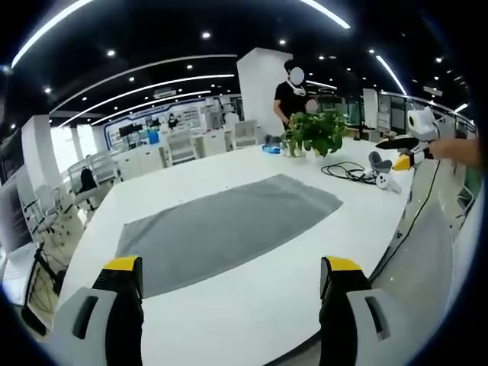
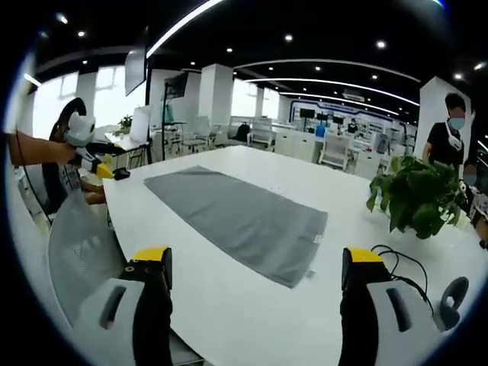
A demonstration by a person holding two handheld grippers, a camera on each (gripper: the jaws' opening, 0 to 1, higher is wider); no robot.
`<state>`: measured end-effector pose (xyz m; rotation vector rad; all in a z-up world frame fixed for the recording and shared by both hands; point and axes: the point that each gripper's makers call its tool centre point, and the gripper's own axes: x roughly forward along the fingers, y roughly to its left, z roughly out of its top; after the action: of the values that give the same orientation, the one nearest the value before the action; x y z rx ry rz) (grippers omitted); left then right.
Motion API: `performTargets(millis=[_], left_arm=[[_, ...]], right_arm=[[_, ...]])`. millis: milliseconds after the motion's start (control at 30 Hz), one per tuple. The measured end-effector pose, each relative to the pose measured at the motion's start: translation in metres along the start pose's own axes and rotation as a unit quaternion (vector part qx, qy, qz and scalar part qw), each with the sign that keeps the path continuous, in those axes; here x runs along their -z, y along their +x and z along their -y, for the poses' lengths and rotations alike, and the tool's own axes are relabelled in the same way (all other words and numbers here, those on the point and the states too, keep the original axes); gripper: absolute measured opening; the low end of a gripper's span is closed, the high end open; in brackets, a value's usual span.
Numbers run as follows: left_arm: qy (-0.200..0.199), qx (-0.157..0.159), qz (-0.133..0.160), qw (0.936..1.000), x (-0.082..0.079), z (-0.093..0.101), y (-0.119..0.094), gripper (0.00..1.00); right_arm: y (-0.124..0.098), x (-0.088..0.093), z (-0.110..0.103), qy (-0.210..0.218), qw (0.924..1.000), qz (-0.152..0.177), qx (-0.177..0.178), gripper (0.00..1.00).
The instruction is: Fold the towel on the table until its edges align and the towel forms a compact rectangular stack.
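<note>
A grey towel [image 1: 229,225] lies spread flat in one layer on the white table [image 1: 252,305]. In the right gripper view the towel [image 2: 236,213] runs away to the far left, with a small tag at its near right corner. My left gripper [image 1: 232,267] hovers over the table's near edge, open, short of the towel and holding nothing. My right gripper [image 2: 257,259] is also open and holding nothing, just short of the towel's near end. Each gripper shows in the other's view, held up beside the table: the right one [image 1: 408,149], the left one [image 2: 84,141].
A potted plant [image 1: 316,133] [image 2: 415,194] stands past the towel. A black cable [image 1: 347,171] [image 2: 396,259] and a grey-white controller [image 1: 381,171] [image 2: 454,293] lie near it. A person [image 1: 290,95] [image 2: 450,133] stands behind the table. A mesh chair [image 2: 76,244] sits at the table's edge.
</note>
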<state>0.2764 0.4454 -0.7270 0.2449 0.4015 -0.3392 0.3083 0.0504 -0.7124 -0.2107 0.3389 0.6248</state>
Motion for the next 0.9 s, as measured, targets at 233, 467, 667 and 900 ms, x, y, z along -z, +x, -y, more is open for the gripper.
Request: performTargets(millis=[233, 467, 667, 900], left_arm=[[-0.009, 0.002, 0.001, 1.0000, -0.004, 0.006, 0.000, 0.99], [-0.010, 0.007, 0.002, 0.9999, -0.008, 0.009, 0.001, 0.99], [-0.015, 0.012, 0.002, 0.9998, -0.010, 0.006, 0.004, 0.99], [-0.020, 0.023, 0.006, 0.9995, -0.016, 0.004, 0.007, 0.99]], right_arm=[[-0.003, -0.003, 0.002, -0.002, 1.0000, -0.001, -0.005, 0.93], [-0.004, -0.004, 0.002, -0.001, 1.0000, -0.006, -0.007, 0.93], [0.002, -0.007, 0.001, 0.002, 0.9999, -0.010, -0.003, 0.92], [0.007, -0.016, -0.002, 0.002, 0.9999, -0.012, 0.007, 0.91]])
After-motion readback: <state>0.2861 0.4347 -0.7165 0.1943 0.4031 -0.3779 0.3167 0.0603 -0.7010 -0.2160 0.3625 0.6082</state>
